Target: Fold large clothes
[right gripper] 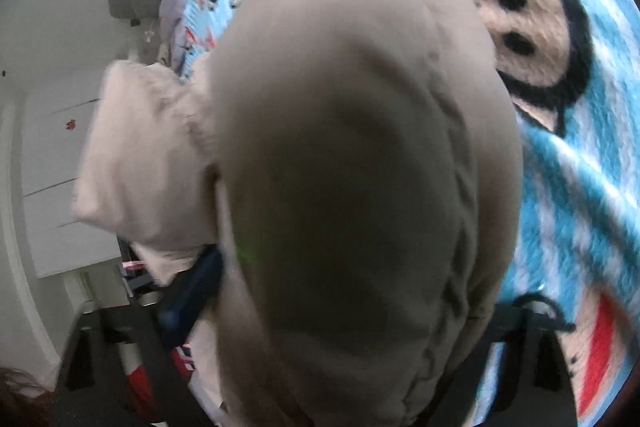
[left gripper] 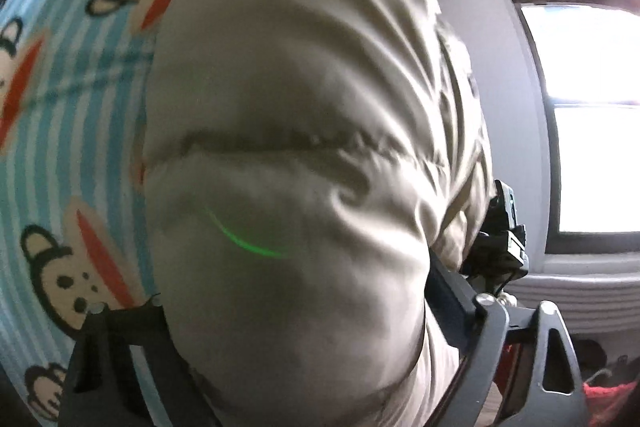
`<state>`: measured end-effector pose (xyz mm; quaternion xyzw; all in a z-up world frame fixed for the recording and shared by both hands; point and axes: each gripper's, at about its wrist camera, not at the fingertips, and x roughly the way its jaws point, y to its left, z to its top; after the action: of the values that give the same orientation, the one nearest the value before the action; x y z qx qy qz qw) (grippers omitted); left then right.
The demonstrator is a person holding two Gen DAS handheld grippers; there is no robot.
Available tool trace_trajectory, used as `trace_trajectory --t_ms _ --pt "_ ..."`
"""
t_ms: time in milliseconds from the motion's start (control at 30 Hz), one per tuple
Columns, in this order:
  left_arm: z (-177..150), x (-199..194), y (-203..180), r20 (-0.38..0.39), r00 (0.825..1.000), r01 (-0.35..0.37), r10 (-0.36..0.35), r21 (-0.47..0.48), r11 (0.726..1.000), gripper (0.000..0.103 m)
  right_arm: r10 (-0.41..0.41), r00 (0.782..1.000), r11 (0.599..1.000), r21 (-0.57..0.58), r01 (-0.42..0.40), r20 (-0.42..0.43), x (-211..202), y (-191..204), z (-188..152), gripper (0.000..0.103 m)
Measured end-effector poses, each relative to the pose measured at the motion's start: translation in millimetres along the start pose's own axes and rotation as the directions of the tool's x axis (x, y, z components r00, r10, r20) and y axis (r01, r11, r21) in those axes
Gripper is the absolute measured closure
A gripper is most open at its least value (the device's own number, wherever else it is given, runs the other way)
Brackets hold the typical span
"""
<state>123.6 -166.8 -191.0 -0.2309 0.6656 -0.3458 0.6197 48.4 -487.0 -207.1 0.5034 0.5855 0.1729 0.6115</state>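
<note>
Across the bed lies a blue-striped blanket [left gripper: 80, 99] printed with monkey faces, a bright window [left gripper: 592, 115] to one side and white drawers [right gripper: 60, 187] to the other. Both the left gripper [left gripper: 296, 315] and the right gripper [right gripper: 320, 323] stand wide, each with the puffy beige coat [left gripper: 300, 107] bulging between its fingers, whose tips are hidden, so a pinch cannot be told.

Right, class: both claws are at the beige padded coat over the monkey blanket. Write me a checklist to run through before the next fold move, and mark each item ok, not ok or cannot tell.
1. Beige padded coat sits between the left claw fingers: ok.
2. Coat sits between the right claw fingers: ok.
3. Pads of either claw actually pressing the fabric: cannot tell, the coat bulges over them.
4. Monkey blanket lies under the coat as a landing surface: ok.
5. Coat sleeve tucked in: not ok, it sticks out sideways.
6. Whole coat outline visible to plan the fold: not ok, it fills both views.
</note>
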Motion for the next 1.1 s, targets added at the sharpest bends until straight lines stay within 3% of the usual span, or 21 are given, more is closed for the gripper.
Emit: trace_trajectory --t_ms 100,400,633,767,867,933,1000,1100 --pt "1 -13 -11 0.015 1.0 0.002 -0.003 0.059 0.998 0.014 -0.004 1.0 0.999 -0.034 0.005 0.026 -2 17 -8 0.035" --pt "33 -102 5 0.083 0.996 0.015 -0.025 0.125 0.992 0.014 0.013 0.996 0.991 -0.134 -0.001 0.083 38 95 -29 0.036" --pt "56 -204 67 0.161 0.985 -0.077 0.06 0.101 0.992 0.014 0.037 0.997 0.977 -0.212 -0.021 0.071 142 170 -37 0.036" --pt "65 -239 110 0.201 0.972 -0.136 0.123 0.056 0.989 0.014 0.037 0.999 0.972 -0.233 -0.03 0.029 210 199 -32 0.036" --pt "72 -243 152 0.198 0.962 -0.183 0.185 -0.031 0.983 0.014 -0.006 1.0 0.973 -0.23 0.006 -0.001 254 209 -27 0.036" --pt "71 -242 177 0.178 0.964 -0.18 0.195 -0.099 0.979 0.013 -0.082 0.997 0.972 -0.222 0.076 -0.017 280 209 -27 0.034" --pt "71 -241 188 0.181 0.963 -0.175 0.199 -0.141 0.974 0.012 -0.134 0.991 0.967 -0.221 0.129 -0.01 288 211 -30 0.034" --pt "58 -243 177 0.224 0.945 -0.209 0.24 -0.153 0.966 0.012 -0.212 0.977 0.95 -0.226 0.214 0.035 274 216 -42 0.034"
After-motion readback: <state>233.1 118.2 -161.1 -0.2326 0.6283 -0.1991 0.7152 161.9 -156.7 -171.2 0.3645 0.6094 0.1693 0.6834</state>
